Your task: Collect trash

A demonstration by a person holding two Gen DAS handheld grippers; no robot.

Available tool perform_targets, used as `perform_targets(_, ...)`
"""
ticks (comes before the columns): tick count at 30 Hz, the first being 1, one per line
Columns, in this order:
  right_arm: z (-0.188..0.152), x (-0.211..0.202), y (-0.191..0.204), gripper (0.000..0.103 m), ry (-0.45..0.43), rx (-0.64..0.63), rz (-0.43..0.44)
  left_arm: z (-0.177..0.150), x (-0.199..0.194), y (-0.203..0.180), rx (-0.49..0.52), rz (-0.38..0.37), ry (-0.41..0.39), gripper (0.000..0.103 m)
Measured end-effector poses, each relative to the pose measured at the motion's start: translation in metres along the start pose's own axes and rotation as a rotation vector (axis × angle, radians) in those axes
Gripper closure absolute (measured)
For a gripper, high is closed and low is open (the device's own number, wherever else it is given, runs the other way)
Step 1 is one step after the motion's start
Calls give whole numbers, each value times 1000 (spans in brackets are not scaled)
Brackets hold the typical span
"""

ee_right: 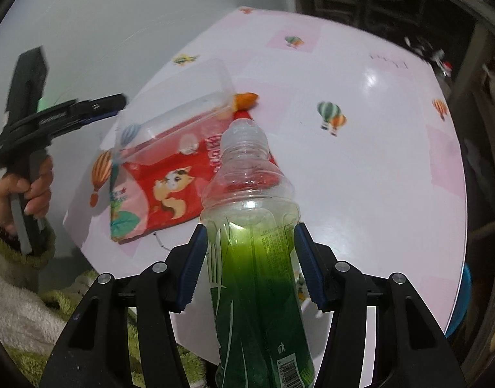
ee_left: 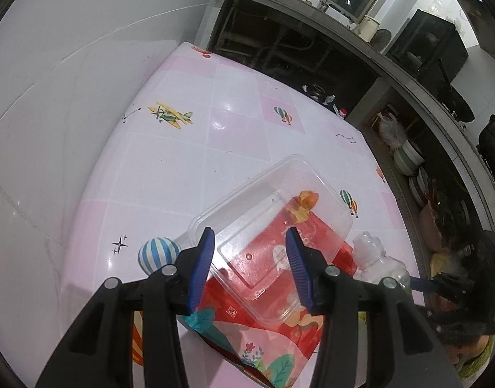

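A clear plastic container [ee_left: 273, 213] lies tilted on a red snack bag [ee_left: 273, 333] on the pink table [ee_left: 182, 148]. An orange scrap [ee_left: 307, 200] sits at the container's far side. My left gripper [ee_left: 250, 268] hovers open just over the container's near end, and its pads do not visibly press on it. My right gripper [ee_right: 250, 265] is shut on a plastic bottle with a green label [ee_right: 254, 258], cap pointing away over the table. The right wrist view also shows the left gripper [ee_right: 85, 110], the container [ee_right: 182, 119], the bag [ee_right: 170, 187] and the scrap [ee_right: 246, 100].
A hand in a fuzzy green-and-white sleeve [ee_right: 21, 187] holds the left gripper off the table's left edge. Beyond the table's far edge stand a steel counter with a sink [ee_left: 338, 0] and shelves with stacked bowls [ee_left: 409, 158]. White floor tiles [ee_left: 53, 97] lie to the left.
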State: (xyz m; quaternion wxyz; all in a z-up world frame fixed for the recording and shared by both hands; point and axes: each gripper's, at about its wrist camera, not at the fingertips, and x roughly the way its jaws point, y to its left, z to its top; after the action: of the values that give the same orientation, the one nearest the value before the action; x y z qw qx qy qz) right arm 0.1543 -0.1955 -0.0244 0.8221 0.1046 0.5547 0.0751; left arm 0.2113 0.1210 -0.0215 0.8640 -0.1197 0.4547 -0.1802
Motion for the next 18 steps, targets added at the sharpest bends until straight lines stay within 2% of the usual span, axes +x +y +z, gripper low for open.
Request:
perform_targets(5, 8, 9, -11, 50, 28, 64, 33, -4, -2, -1, 19, 7, -1, 59)
perform_targets(7, 10, 10, -12, 47, 35, 73, 41, -5, -3, -2, 29, 11, -1, 59)
perform_targets(9, 12, 11, -15, 36, 45, 88, 51, -6, -4, -3, 43, 17, -4, 59)
perform_targets(12, 15, 12, -19, 32, 50, 109, 67, -8, -7, -5, 56, 17, -9, 59)
perform_targets(18, 26, 27, -24, 31, 88, 141, 92, -10, -9, -6, 64, 18, -15, 59)
